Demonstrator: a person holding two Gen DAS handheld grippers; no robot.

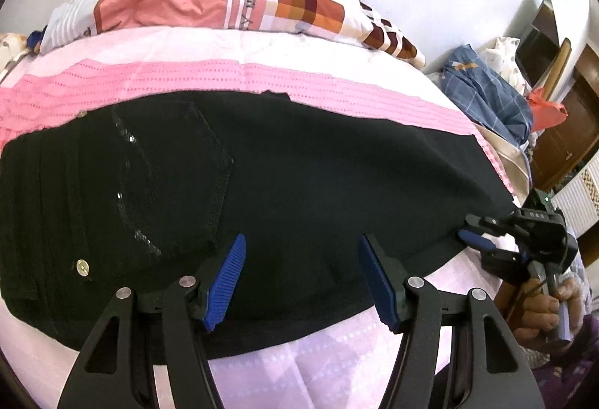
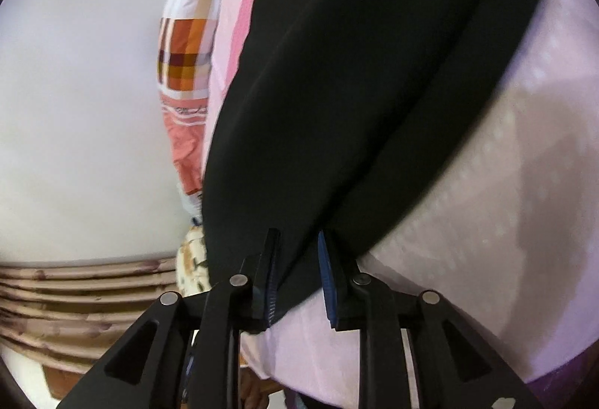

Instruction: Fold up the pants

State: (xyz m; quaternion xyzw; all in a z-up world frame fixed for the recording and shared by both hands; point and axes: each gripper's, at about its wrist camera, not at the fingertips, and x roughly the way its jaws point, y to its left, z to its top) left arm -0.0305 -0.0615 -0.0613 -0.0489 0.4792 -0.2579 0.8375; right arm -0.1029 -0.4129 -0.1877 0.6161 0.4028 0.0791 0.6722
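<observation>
the black pants lie flat across the pink bed, folded lengthwise, waist to the left. the left gripper hovers wide over the near edge, holding nothing, likely ready to steady the cloth. the right gripper stands narrowly parted at the leg end, the hem between its jaws but seemingly not pinched.

Black grippers, ribbed blue pads, silver pivot screws, purple sleeve
</observation>
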